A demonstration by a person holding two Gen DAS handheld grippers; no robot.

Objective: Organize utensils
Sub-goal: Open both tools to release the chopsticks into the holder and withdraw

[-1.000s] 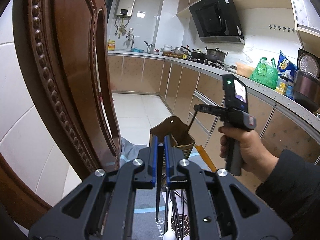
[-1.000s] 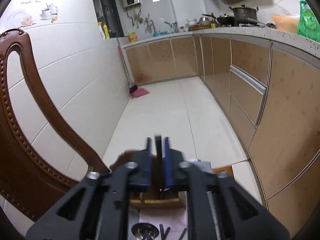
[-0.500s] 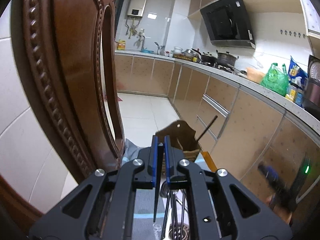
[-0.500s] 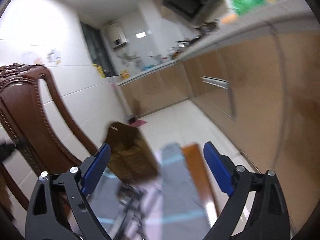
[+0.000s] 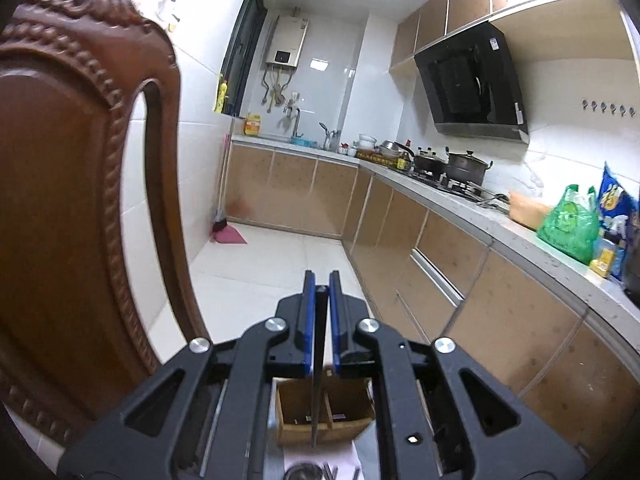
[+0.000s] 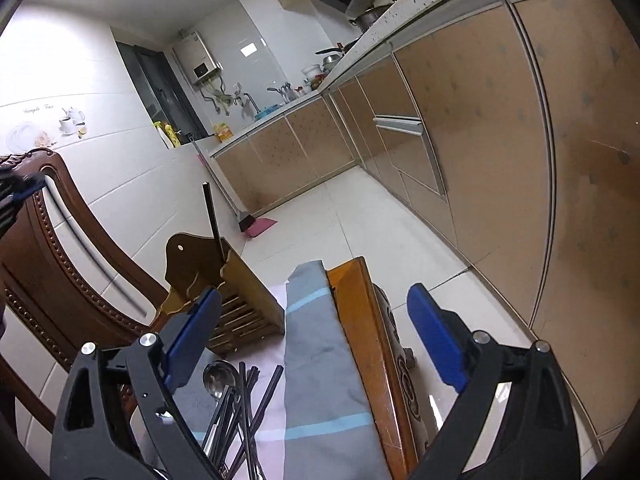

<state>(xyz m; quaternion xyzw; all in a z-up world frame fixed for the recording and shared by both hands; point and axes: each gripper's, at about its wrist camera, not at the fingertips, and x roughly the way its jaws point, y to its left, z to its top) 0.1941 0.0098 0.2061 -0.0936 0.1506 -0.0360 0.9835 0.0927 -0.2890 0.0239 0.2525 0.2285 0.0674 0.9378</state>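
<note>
My left gripper is shut on a dark chopstick that hangs down over the wooden utensil holder, which has two compartments; its tip is over the left one. In the right wrist view the same holder stands on the table with one dark chopstick upright in it. My right gripper is open and empty above the table. A pile of dark chopsticks and a steel spoon lies on the cloth below it.
A carved wooden chair back stands close on the left. A grey and blue cloth covers the wooden table edge. Kitchen cabinets and a counter run along the right.
My left gripper has risen and moved forward with its chopstick to above the holder. My right gripper has let go of its chopstick in the holder, opened and drawn back toward the pile.
</note>
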